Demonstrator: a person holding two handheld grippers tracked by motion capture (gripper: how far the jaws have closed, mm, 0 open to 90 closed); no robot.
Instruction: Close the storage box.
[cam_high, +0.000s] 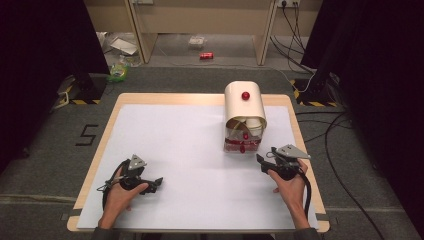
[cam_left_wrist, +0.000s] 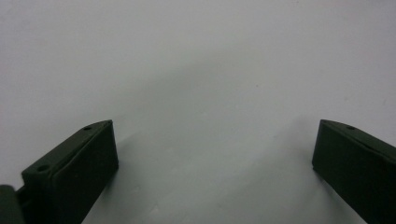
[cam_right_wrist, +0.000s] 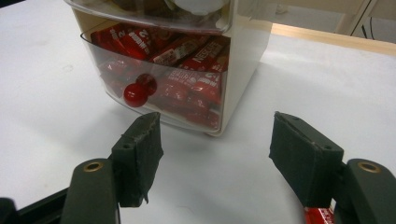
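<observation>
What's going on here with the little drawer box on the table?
A person holds a gripper in each hand over a white table. The right gripper is open, just in front of the small drawer cabinet, near the lower clear drawer of red packets and its red knob, touching nothing. The left gripper, also open, rests apart.

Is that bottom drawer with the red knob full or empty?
Full: red snack packets fill the clear bottom drawer behind its red knob.
</observation>
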